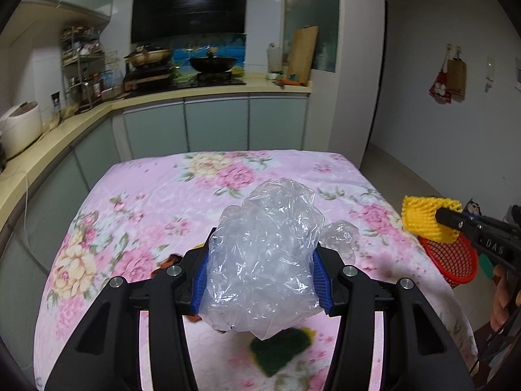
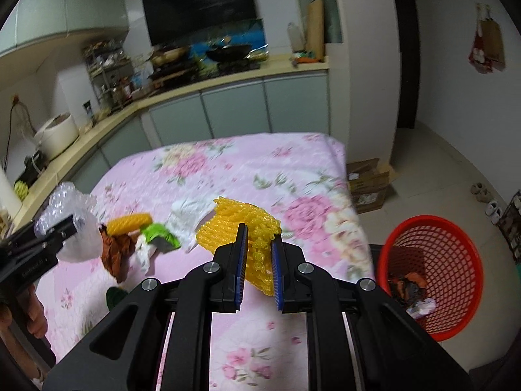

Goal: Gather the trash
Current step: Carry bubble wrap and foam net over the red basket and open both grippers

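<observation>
Carrying trash: right gripper point(image 2: 258, 260) clamped on yellow foam net point(image 2: 239, 228), left gripper point(image 1: 259, 270) clamped on clear plastic bag point(image 1: 263, 247), both above tabletop point(image 2: 293, 176). Swing right over red basket point(image 2: 429, 273) before releasing.

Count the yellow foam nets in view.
2. One foam net is clamped in the right gripper above the table; the other net lies in the trash pile on the table. More may be buried there.
</observation>
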Action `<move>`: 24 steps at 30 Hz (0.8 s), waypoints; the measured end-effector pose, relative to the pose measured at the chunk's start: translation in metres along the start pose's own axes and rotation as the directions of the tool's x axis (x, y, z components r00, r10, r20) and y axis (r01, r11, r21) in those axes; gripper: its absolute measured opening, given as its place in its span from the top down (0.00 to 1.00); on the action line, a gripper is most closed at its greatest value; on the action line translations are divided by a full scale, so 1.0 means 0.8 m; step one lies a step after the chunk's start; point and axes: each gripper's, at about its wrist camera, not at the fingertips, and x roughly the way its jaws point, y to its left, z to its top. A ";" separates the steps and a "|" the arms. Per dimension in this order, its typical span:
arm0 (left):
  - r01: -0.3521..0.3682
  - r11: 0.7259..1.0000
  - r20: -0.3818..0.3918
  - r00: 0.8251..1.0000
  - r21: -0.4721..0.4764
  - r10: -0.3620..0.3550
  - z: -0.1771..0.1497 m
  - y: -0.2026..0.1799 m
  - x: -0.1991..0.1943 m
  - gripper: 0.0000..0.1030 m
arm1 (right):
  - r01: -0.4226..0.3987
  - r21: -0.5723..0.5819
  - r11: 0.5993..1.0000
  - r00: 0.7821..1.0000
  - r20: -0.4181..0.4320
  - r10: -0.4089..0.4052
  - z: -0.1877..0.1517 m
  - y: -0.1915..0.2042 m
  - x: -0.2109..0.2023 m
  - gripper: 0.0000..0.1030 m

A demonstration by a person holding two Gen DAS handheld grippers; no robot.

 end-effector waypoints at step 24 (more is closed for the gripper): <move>0.186 0.972 -0.016 0.982 0.140 -0.186 0.030 -0.140 0.036 0.53 | 0.137 0.165 0.977 0.984 0.092 -0.154 0.003 -0.112 -0.071 0.86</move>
